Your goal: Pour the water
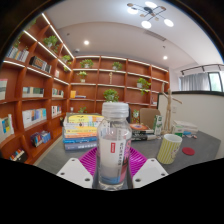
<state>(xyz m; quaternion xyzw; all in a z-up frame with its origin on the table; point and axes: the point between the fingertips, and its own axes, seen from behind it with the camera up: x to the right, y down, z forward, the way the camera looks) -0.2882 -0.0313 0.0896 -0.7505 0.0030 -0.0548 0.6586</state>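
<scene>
White tool (113, 165), magenta pads (90, 160) (inner faces).

One clear water bottle (114, 135) with a white cap. One pale green cup (170, 148). One stack of books (80, 131) on the bench (205, 150). Potted plants on the shelves: at least four.

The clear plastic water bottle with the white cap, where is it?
In the gripper view, the clear plastic water bottle stands between the gripper's pink-padded fingers, with the pale green cup to its right.

claw (112, 162): shut on upright water bottle (113, 140) | yellow cup (170, 148) beside, apart
</scene>
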